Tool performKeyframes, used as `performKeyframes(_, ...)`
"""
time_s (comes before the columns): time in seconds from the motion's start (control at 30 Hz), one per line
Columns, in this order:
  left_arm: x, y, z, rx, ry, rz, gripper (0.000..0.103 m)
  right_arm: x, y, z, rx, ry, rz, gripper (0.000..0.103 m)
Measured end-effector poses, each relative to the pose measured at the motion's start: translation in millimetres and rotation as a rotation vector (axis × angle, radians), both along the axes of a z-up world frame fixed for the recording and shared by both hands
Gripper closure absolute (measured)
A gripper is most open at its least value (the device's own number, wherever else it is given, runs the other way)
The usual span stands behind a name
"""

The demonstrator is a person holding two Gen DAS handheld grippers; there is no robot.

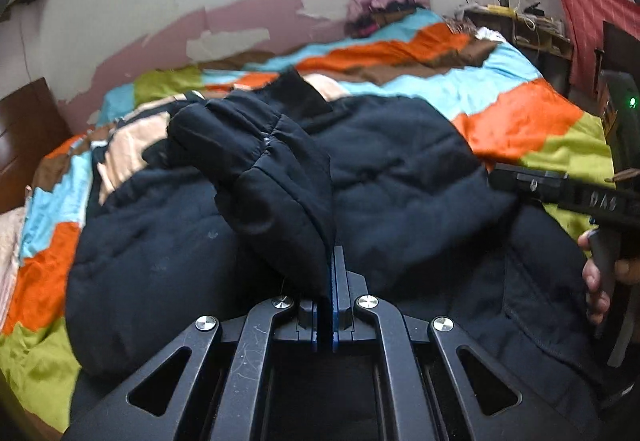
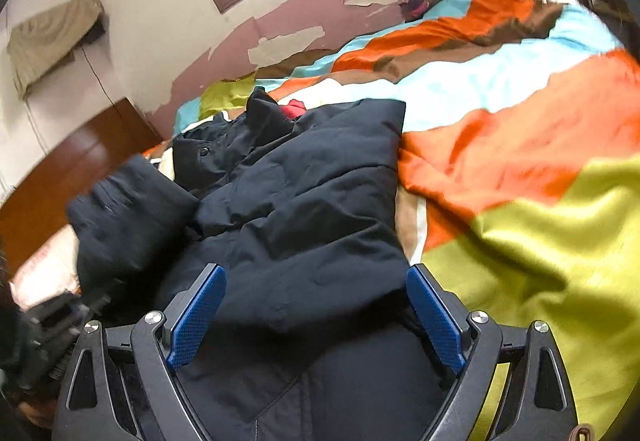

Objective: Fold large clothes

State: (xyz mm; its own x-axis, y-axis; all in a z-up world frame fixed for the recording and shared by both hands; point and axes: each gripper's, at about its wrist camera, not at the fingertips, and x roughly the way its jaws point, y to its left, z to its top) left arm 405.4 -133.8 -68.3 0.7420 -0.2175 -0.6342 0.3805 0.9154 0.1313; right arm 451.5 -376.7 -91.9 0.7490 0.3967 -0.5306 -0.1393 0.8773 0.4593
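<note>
We logged the black padded jacket (image 1: pixel 400 177) lying spread on the multicoloured quilt (image 1: pixel 520 121) of the bed, with its long axis running away from both cameras toward the peeling pink wall (image 1: pixel 248 17). One sleeve (image 1: pixel 264 169) was raised off the body of the garment. The left gripper (image 1: pixel 331 273) was clenched on the cuff end of that sleeve, its blue pads pressed together with fabric between them. The sleeve rose ahead of the tool and leaned to the left, over the jacket's back.

The right gripper (image 2: pixel 316 309) was spread wide and empty, with its blue pads (image 2: pixel 436 317) on either side of a folded panel of the jacket, just above the cloth. We could not tell whether they touched it.

We judged that the next move depended on the sleeve being laid across the body, so the left hand was the nearer one for it.

Only the right view showed the collar with its button (image 2: pixel 205 151), a red scrap (image 2: pixel 294 108) beyond it and the wooden headboard (image 2: pixel 80 169). Only the left view showed the closed grip and the person's fingers (image 1: pixel 596 281) on the other tool's handle.
</note>
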Motion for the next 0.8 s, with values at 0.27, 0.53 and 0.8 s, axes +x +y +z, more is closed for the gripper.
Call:
performKeyframes(0.27,-18.7,-5.8,2.5,0.017,-0.037,-0.103,0.085,-6.1,-9.5,1.1,0.106,-0.059,0.009,0.010)
performKeyframes(0.53,-14.7,-16.8,-17.1,0.060,0.035,-0.165,0.081,-5.2,-24.1,2.6,0.332,-0.079,0.098,0.010)
performKeyframes(0.8,-13.4,29.8,7.9,-0.224,0.119,-0.137,0.031,9.2,12.7,5.0,0.259,-0.003,0.234,0.012)
